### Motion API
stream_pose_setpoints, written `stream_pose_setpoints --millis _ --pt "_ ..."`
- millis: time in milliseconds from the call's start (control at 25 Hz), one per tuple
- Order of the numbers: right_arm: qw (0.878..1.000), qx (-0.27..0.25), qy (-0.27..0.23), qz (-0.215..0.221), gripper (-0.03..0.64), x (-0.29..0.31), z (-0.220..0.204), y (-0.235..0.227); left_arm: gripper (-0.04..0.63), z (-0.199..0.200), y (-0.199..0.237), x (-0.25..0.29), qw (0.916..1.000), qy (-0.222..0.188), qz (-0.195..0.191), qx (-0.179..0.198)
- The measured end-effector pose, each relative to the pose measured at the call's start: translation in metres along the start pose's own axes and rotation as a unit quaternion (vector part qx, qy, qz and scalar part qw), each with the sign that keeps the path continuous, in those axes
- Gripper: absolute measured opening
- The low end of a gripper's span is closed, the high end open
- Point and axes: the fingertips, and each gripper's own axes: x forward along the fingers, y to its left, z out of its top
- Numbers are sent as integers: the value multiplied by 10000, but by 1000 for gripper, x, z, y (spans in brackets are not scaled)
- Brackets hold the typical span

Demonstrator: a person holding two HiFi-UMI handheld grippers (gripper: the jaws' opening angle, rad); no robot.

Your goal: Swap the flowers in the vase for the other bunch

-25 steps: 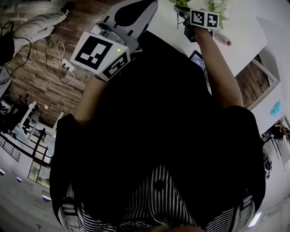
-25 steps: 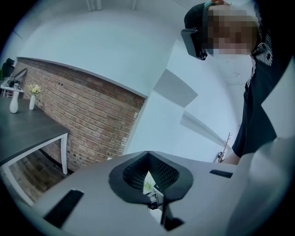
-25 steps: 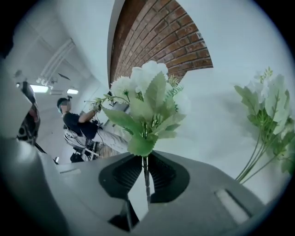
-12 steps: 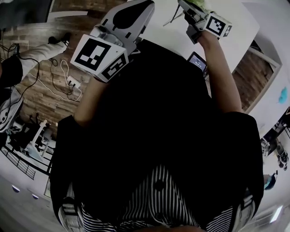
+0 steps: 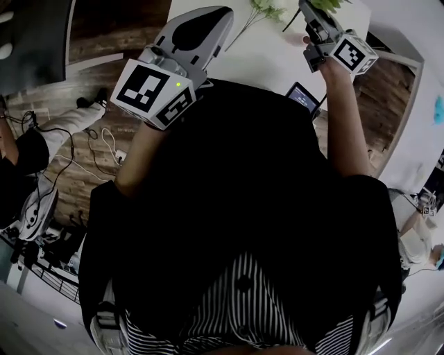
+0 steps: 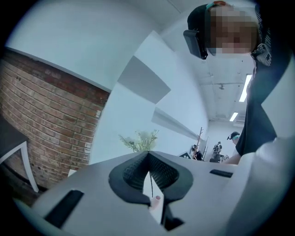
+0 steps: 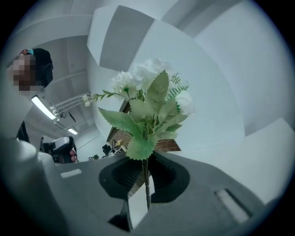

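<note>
Jaws of the right gripper [image 7: 146, 162] are clamped on the white flower bunch's [image 7: 150, 103] stem, above the table [image 5: 267, 61]. The left gripper's [image 6: 148, 156] jaws are closed, empty. The other bunch [image 5: 267, 10] is laid mid-table, between the grippers.

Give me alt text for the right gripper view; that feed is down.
The right gripper is shut on the thin stem of a bunch of white flowers with green leaves, which fills the middle of the picture. Behind are pale walls, with a person at upper left.
</note>
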Motion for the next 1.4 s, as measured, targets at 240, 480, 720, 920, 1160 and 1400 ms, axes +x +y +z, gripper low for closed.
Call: stream_pose_setpoints --millis 240,480,720,920,1160,1400 --pt "9969 -186 -380 -665 44 -58 25 -46 5 2 -28 45 9988 116 -457 139" --pt "9926 -260 -480 -1083 46 -82 22 -71 5 -2 -34 66 9976 216 -641 128" --pt "9892 -348 -344 -1379 44 -86 7 -93 5 3 -38 83 9970 309 -692 172" --pt "9895 -361 -457 -1324 44 -89 -3 -107 5 -12 -43 89 9969 544 -550 136" --pt "9909 -374 -588 -1148 44 -86 -24 -122 5 -26 -48 88 9964 751 -381 127" --pt "9918 -472 -450 -1098 46 -83 -39 -124 5 -20 -54 81 9958 825 -341 215"
